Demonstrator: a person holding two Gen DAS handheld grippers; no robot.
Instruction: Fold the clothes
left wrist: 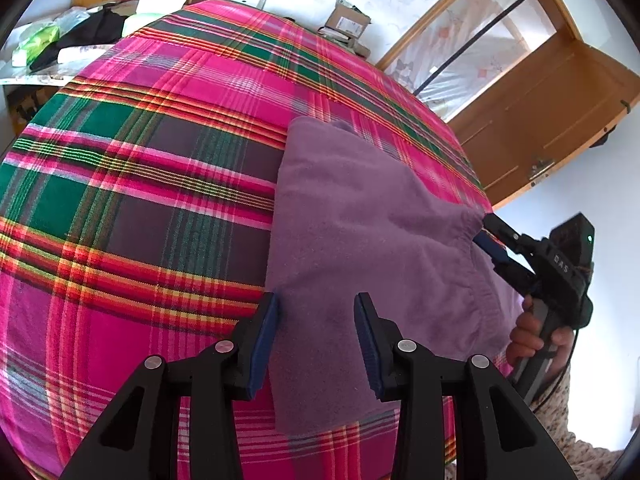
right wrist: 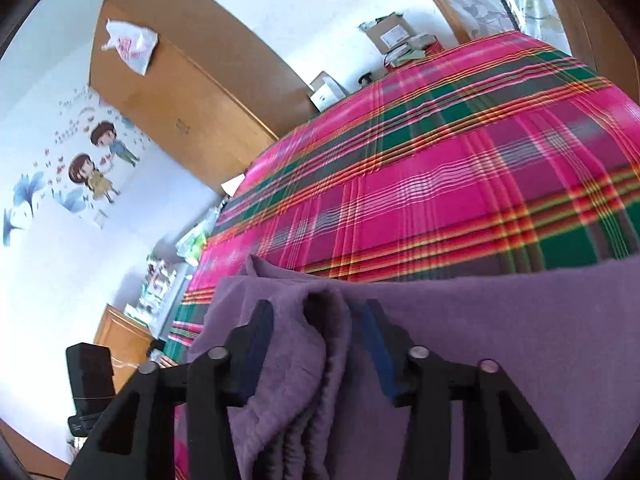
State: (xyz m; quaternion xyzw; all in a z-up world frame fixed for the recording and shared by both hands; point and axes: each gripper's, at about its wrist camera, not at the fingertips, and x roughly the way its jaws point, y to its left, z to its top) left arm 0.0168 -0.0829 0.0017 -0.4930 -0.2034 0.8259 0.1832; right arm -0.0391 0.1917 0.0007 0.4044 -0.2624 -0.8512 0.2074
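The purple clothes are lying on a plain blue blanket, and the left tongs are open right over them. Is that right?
Not quite. The blanket is not plain blue: it is a pink, green and orange plaid, as the left wrist view shows. The rest holds: the purple clothes lie on it, and the left tongs are open right over them.
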